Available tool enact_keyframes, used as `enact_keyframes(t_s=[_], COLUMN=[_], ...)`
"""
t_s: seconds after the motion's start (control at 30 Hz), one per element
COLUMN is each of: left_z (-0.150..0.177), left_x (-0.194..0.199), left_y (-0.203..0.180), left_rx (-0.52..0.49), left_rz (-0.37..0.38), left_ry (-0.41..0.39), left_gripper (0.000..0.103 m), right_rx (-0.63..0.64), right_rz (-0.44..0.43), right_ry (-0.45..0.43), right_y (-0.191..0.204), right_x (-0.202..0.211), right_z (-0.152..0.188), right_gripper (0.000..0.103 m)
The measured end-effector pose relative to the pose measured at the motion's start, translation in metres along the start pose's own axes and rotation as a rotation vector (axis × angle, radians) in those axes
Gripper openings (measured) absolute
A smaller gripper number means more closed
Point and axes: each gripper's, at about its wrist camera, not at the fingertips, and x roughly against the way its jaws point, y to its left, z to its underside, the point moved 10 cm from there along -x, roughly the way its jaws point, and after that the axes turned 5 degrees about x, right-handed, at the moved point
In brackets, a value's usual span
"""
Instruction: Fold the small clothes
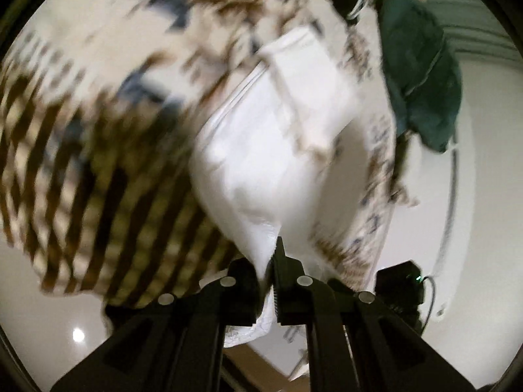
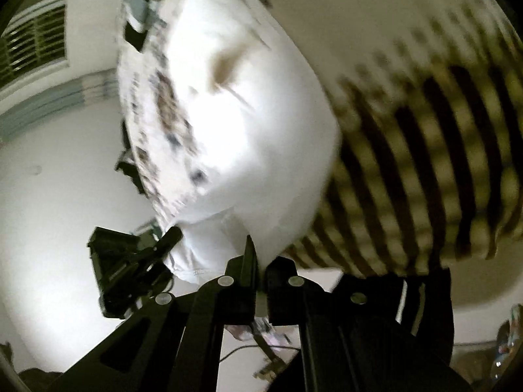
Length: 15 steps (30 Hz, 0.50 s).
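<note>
While both frames were smeared by motion blur, the grips themselves read clearly enough. The left gripper (image 1: 273, 263) had its jaws pinched together on a bunched edge of the white garment (image 1: 261, 150), with cloth squeezed up between the black fingers (image 1: 284, 261) and a small tail of it hanging out below them. From that pinch the garment fanned away from the camera, widening towards a folded band at its far end, and it lay over the patterned cloth (image 1: 98, 163) that covered the surface beneath, a cream fabric with dark brown stripes and blue-grey marks. A dark green garment (image 1: 421, 78) sat at the far right edge of that cloth, well apart from the gripper.

In the right wrist view, the right gripper (image 2: 260, 263) was likewise clamped on the white garment (image 2: 248, 124), a thin fold of white showing in the narrow slot between its fingers. The fabric billowed up and away from the tips, over the same striped, patterned cloth (image 2: 425, 150). Just to the left, the left gripper (image 2: 163, 241) appeared as a dark shape touching the garment's near edge, so the two held neighbouring points along the same hem.
</note>
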Motion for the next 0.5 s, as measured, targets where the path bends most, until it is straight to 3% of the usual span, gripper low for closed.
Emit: enact_keyframes(t_s=[0.17, 0.4, 0.43, 0.5], left_z=[-0.065, -0.182, -0.201, -0.221], left_x=[-0.012, -0.077, -0.085, -0.085], left_y=[-0.043, -0.080, -0.081, -0.085], left_rx=[0.006, 0.056, 0.068, 0.079], left_rz=[0.048, 0.090, 0.094, 0.101], left_ry=[-0.027, -0.013, -0.021, -0.042], left_gripper=[0.005, 0.008, 0.011, 0.032], right_rx=[0.028, -0.059, -0.078, -0.099], right_rz=[-0.044, -0.033, -0.039, -0.051], right_ry=[-0.090, -0.183, -0.192, -0.217], right_y=[0.043, 0.046, 0.047, 0.051], right_x=[0.019, 0.014, 0.011, 0.010], right_z=[-0.083, -0.218, -0.237, -0.268], right_gripper=[0.004, 0.007, 0.007, 0.013])
